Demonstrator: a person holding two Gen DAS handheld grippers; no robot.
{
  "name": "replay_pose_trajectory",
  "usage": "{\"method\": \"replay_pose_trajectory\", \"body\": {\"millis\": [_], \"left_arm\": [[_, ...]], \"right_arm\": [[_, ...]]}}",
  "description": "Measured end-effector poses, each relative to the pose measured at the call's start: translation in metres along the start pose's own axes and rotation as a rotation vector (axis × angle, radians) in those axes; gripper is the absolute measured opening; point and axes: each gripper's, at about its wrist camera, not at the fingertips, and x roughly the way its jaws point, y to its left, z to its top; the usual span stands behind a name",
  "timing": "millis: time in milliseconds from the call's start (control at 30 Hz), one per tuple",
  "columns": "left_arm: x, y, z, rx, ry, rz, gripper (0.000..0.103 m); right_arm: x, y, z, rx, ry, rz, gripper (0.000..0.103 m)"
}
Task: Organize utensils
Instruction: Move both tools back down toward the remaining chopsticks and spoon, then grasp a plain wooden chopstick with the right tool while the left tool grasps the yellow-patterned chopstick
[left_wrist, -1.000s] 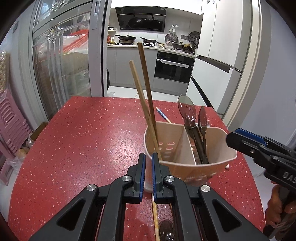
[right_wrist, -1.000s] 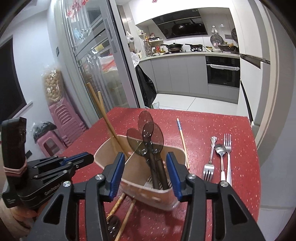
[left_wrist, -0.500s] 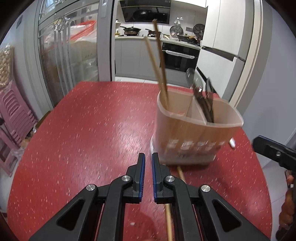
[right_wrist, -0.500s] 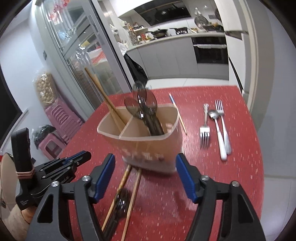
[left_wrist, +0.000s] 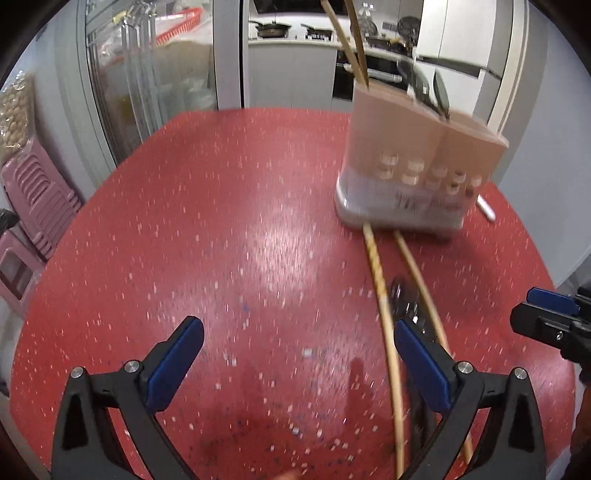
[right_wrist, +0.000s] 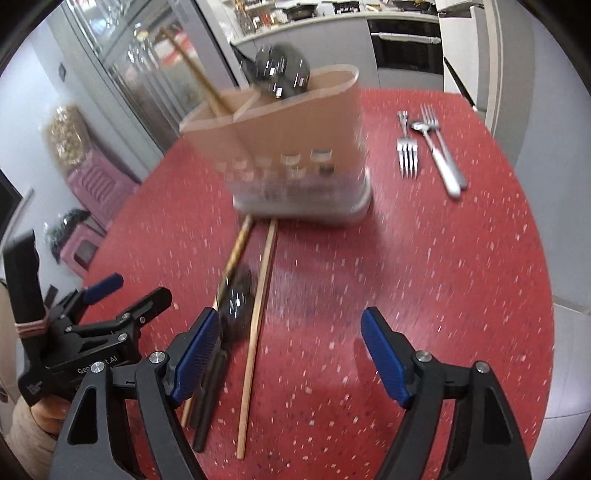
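A beige divided utensil holder (left_wrist: 417, 162) (right_wrist: 291, 136) stands on the red table with two wooden chopsticks and dark spoons in it. In front of it lie two more wooden chopsticks (left_wrist: 376, 273) (right_wrist: 262, 288) and a dark spoon (left_wrist: 402, 299) (right_wrist: 236, 299). My left gripper (left_wrist: 297, 332) (right_wrist: 136, 291) hangs low over the table, jaws opening wide, gripping nothing; one chopstick runs just inside its right finger. My right gripper (right_wrist: 290, 321) (left_wrist: 546, 317) is also opening, with a chopstick lying on the table below its left finger and nothing gripped.
Two metal forks (right_wrist: 406, 147) and a metal spoon (right_wrist: 436, 151) lie right of the holder, near the table's rounded edge (right_wrist: 532, 206). Pink plastic stools (left_wrist: 37, 199) stand on the floor to the left. Glass cabinet doors and a kitchen lie behind.
Both grippers have dropped toward the table in front of the holder. The left jaws went from shut to wide open. The right jaws spread wider.
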Motion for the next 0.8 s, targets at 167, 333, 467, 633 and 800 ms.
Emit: {"method": "replay_pose_trajectory", "body": {"millis": [167,333,467,633,800], "left_arm": [[0.024,-0.005,-0.013,0.048,0.049,-0.017,0.103],[0.041,-0.011,-0.012,0.084,0.065,-0.016,0.103],[0.055,-0.016,-0.009,0.085,0.085,-0.005,0.103],[0.069,-0.018,-0.009,0.099,0.099,-0.007,0.103],[0.071,-0.022,-0.014,0.093,0.112,-0.024,0.103]], "right_arm": [[0.015,0.008,-0.012,-0.016,0.06,-0.04,0.081],[0.022,0.01,-0.012,-0.017,0.098,-0.075,0.081],[0.028,0.009,-0.005,-0.004,0.118,-0.093,0.081],[0.033,0.013,-0.007,-0.028,0.144,-0.086,0.08],[0.036,0.015,-0.012,-0.039,0.161,-0.095,0.074]]}}
